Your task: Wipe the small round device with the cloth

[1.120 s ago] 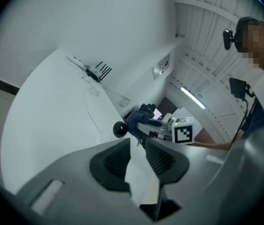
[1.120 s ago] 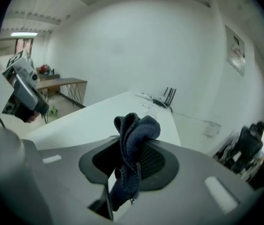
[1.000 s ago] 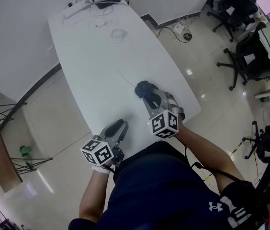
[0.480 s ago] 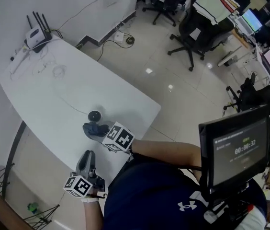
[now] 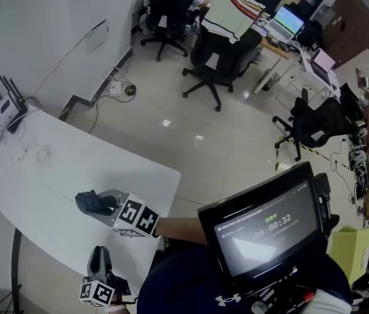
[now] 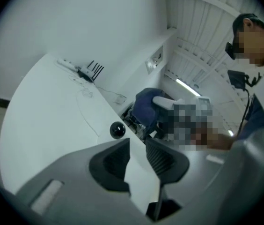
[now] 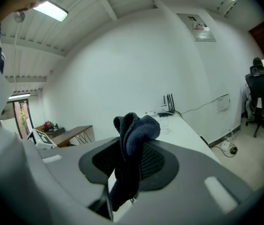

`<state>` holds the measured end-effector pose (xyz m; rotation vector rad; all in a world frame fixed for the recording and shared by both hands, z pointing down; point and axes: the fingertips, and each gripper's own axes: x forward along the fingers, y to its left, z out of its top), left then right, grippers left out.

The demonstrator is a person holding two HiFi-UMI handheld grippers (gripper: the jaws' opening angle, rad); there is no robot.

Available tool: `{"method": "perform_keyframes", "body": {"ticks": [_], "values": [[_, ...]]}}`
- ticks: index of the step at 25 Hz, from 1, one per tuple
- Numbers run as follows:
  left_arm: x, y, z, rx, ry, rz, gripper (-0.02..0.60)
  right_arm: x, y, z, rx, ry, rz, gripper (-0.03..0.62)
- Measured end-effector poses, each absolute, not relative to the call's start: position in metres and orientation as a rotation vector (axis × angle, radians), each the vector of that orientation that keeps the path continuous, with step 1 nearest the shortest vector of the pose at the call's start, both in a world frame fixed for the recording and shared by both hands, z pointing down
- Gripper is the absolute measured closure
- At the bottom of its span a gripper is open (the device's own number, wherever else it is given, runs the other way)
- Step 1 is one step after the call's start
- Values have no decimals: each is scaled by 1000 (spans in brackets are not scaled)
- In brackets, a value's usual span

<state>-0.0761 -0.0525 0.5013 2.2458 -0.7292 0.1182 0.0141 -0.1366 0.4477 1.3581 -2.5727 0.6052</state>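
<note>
The right tool [image 7: 131, 157] is clamped on a dark blue cloth [image 7: 136, 129] – the fabric bunches up above the jaws and hangs down between them. In the head view this tool [image 5: 103, 205] is over the near part of the white bench [image 5: 40, 175], with the cloth [image 5: 87, 201] sticking out of its front.

The left tool [image 6: 138, 145] has its jaws drawn together with nothing between them. In the head view it [image 5: 99, 255] sits at the bench's near edge, close to the person's body and nearer than the right tool.

The small round device [image 6: 117, 130] – black and glossy – shows only in the left gripper view. It lies on the bench [image 6: 43, 121] just ahead of the left tool's jaws, close to the bench's edge, with a thin cable [image 6: 87, 118] running past it. The cloth [image 6: 146, 108] is beside and beyond it there, apart from it.

A router [image 5: 8, 111] with upright antennas stands at the far end of the bench. Office chairs [image 5: 220, 51] stand on the tiled floor beyond.
</note>
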Motion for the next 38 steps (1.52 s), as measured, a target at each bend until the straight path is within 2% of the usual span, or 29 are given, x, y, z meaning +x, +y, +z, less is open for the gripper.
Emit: {"method": "perform_keyframes", "body": {"ticks": [8,18,27,35,38], "values": [[-62,-66,467,2363,-641,94,442,52,-73,439,1244,-2662,913,485],[-27,-39,452,2416,-562,68,442,122,-30,387,1611,-2736,913,482],[3,-26,438,2480,-449,31,443,113,-3,415,1557,-2695,911,482],[32,35,402,2454,-634,74,443,153,29,385,1425,-2775,890,482],[36,20,403,2470,-612,35,443,158,16,386,1476,-2740,841,482]]}}
